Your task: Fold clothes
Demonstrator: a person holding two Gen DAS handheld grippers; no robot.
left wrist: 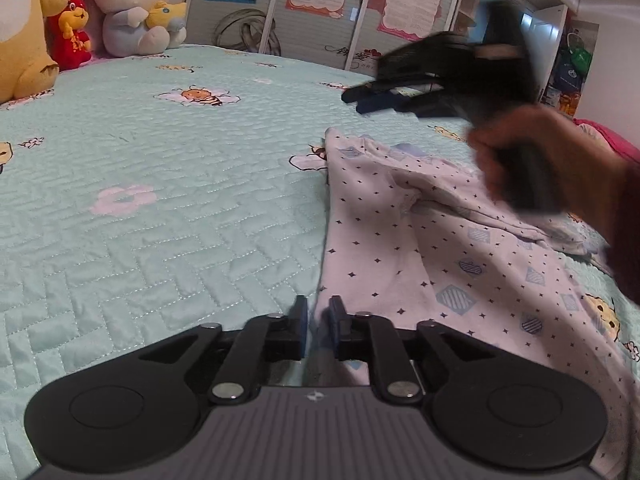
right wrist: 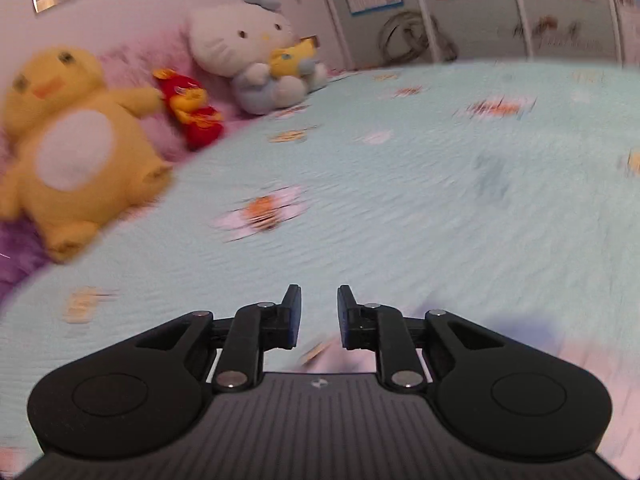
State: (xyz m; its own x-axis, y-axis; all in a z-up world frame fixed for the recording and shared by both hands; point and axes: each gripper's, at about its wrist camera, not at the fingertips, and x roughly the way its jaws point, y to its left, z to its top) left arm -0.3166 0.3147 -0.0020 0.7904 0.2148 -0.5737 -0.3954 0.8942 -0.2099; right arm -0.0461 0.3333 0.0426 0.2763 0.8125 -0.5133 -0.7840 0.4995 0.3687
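A pale garment [left wrist: 420, 240] with small dark diamonds and blue checked patches lies crumpled on the right of the bed. Its near left edge runs straight down into my left gripper [left wrist: 318, 316], whose jaws stand almost together and pinch that hem. A hand [left wrist: 540, 168] holds my right gripper [left wrist: 356, 102] blurred in the air above the garment's far end. In the right wrist view the right gripper [right wrist: 319, 308] is open with nothing between its fingers. Only a blurred pale bit of the garment [right wrist: 580, 360] shows below and to its right.
A mint quilted bedspread [left wrist: 160, 200] with bee and flower prints covers the bed. Plush toys line the head end: a yellow duck [right wrist: 76, 148], a small red toy [right wrist: 192, 116] and a white cat [right wrist: 256, 60]. Wardrobe doors [left wrist: 320, 20] with posters stand beyond the bed.
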